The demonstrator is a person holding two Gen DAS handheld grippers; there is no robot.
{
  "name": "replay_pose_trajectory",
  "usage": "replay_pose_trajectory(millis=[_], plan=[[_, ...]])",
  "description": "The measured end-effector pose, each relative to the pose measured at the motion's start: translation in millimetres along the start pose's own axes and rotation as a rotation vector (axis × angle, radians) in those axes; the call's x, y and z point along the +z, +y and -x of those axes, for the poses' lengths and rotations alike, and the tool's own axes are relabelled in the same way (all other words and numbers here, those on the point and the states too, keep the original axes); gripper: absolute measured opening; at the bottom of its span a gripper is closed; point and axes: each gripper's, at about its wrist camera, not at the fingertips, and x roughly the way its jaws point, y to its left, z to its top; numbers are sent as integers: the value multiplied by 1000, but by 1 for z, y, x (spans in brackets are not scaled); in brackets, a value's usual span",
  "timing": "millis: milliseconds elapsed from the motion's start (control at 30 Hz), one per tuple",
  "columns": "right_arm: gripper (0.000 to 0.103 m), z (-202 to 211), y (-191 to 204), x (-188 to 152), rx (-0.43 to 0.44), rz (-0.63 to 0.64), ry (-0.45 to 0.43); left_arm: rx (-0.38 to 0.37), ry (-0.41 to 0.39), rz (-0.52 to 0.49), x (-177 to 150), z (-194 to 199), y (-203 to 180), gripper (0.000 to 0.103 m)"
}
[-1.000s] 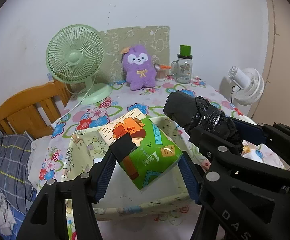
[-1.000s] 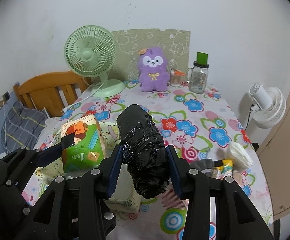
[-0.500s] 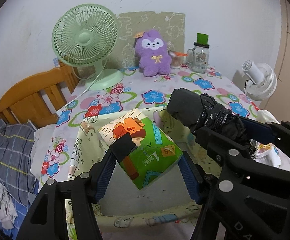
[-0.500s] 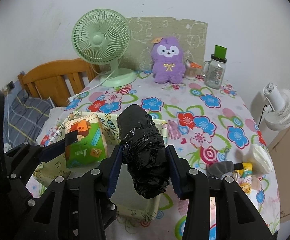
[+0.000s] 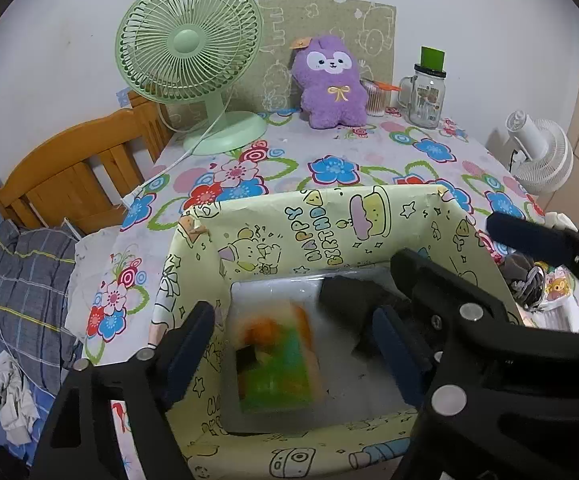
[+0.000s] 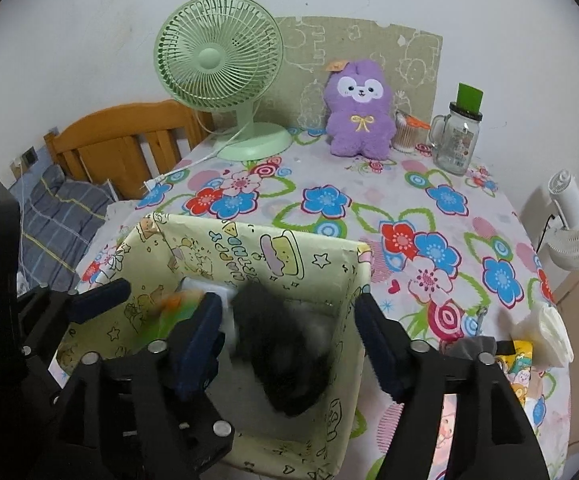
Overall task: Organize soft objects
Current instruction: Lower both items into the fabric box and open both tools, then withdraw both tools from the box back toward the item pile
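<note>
1. The left gripper [image 5: 293,344] is hanging over the yellow cartoon-print box [image 5: 329,216] with its jaws spread wide and nothing between them; the green tissue pack [image 5: 277,364] is lying, or perhaps still dropping, inside the box directly below its fingers.
2. The right gripper [image 6: 285,344] is likewise standing wide open and gripping nothing, with the black wrapped bundle [image 6: 285,360] sitting in the box beneath and between its fingertips.
3. Both items are smeared by blur, so whether they are resting on the box floor is hard to say.
4. Risk: the two grippers are crowding the same opening, the right one just beside the left, and could be knocking together or catching a thin wall and dragging the box toward the near table edge.
5. Risk: the bundle could be landing against the pack and propping up out of the box.
6. The near wall of the box is being cut off by the gripper bodies.
7. Ahead and to the right of the right gripper, a small clutter of packets [image 6: 525,364] is only partly visible; far ahead, the purple plush [image 6: 359,114] is sitting untouched.
</note>
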Motion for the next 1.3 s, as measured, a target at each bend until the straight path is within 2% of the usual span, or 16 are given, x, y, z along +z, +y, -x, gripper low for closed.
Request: replay_pose_trajectory(millis=[67, 233, 900, 1033, 1300], plan=[[82, 1, 0, 0, -19, 11, -11, 1, 1, 0, 0, 0, 0, 90], [83, 3, -3, 0, -38, 13, -17, -7, -4, -7, 1, 3, -3, 97], [91, 49, -30, -14, -94, -26, -80, -14, -61, -36, 0, 38, -40, 98], [92, 60, -35, -18, -95, -35, -96, -9, -73, -38, -1, 46, -47, 103], [95, 79, -47, -24, -113, -52, -120, -6, -96, -50, -3, 61, -61, 103]])
